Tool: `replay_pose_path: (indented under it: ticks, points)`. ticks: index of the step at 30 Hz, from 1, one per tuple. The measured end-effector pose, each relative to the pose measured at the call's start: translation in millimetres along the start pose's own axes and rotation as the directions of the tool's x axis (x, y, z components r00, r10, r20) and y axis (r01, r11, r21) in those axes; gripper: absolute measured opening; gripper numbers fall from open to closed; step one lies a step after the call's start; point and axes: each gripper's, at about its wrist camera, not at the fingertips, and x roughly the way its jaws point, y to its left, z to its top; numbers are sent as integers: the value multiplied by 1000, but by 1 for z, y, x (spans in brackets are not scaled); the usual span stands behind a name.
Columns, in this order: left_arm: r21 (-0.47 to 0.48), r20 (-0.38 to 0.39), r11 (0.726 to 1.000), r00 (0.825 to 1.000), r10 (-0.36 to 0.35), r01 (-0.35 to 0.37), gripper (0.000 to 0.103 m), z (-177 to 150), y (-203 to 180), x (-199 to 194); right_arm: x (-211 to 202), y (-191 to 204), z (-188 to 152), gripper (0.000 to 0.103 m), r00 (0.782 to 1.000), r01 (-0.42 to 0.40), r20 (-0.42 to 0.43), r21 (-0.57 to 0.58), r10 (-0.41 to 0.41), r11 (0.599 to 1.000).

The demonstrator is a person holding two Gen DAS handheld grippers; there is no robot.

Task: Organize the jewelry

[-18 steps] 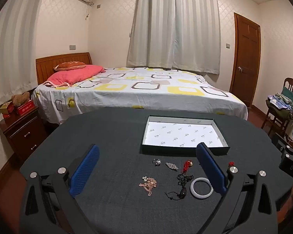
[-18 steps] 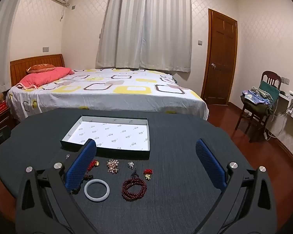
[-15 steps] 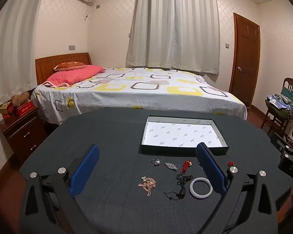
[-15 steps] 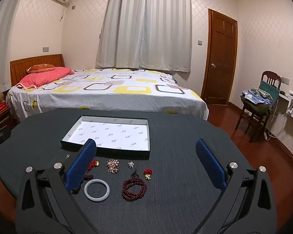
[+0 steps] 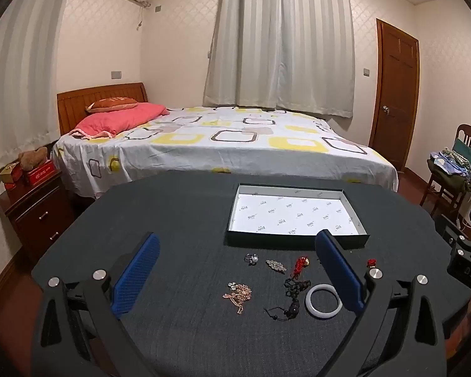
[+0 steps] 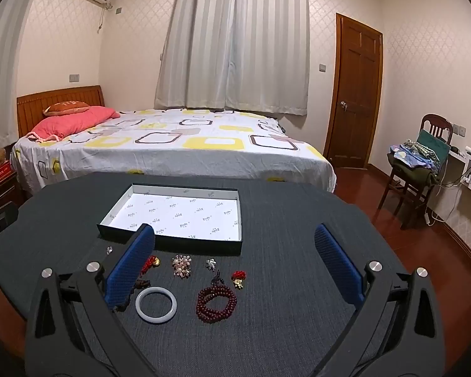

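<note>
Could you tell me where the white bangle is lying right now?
In the right wrist view the white bangle lies on the dark tablecloth, beside the red bead bracelet.

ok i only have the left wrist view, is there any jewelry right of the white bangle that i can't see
Observer: Yes, a coiled dark red bead bracelet lies on the table just right of the white bangle.
Operator: anything behind those two
Observer: A pearl flower brooch lies between them and the box.
Operator: is the right gripper holding something
Observer: No, the right gripper is open, nothing in its fingers.
</note>
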Motion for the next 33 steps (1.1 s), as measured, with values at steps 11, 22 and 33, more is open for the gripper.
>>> replay_pose_path:
  ticks: [11,22,33]
  points:
    - [-6,-10,1000,1000,1,-1,96,0,2,1,0,0,-1,99,1000,2,-3,-2,-2,1000]
    - [-6,-10,1000,1000,2,-2,96,-1,4,1,2,2,-3,99,1000,2,-3,-3,-2,1000]
    - [-7,-12,1000,1000,2,-3,96,0,4,1,2,2,-5,99,1000,1,-3,-3,-1,1000]
